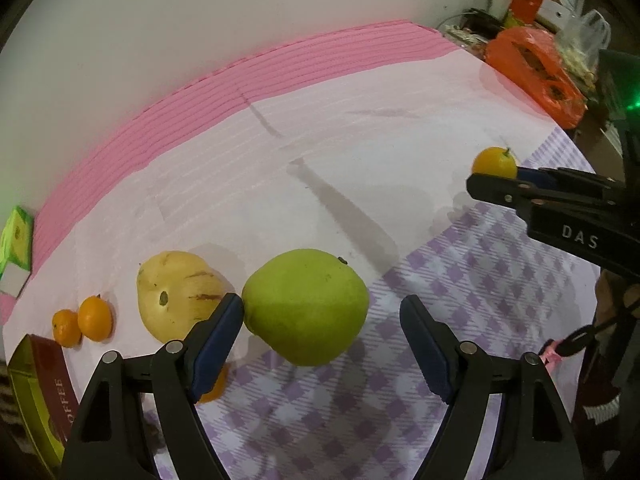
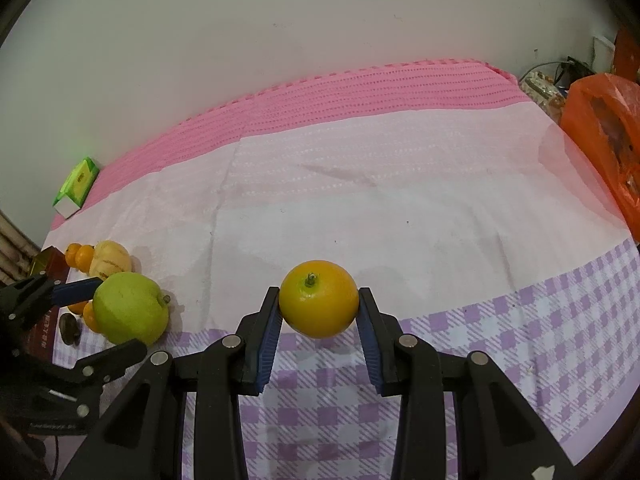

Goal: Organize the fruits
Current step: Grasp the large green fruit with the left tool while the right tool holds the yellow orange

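Note:
A big green fruit (image 1: pixel 306 306) lies on the cloth between the fingers of my left gripper (image 1: pixel 322 304). The left pad touches its side and the right pad stands clear of it, so the jaws are open. Beside it lie a yellow striped melon (image 1: pixel 176 294), two small oranges (image 1: pixel 95 318) and another orange (image 1: pixel 214 390) half hidden under the left finger. My right gripper (image 2: pixel 319 296) is shut on an orange (image 2: pixel 319 300), stem up, held just above the checked cloth. The right wrist view shows the left gripper (image 2: pixel 120 314) around the green fruit (image 2: pixel 130 308) at far left.
A red and yellow coffee box (image 1: pixel 52 384) stands at the table's left edge, and a green carton (image 2: pixel 76 186) lies on the pink cloth by the wall. An orange plastic bag (image 2: pixel 608 128) and clutter fill the far right. A person's sleeve (image 1: pixel 600 392) shows at right.

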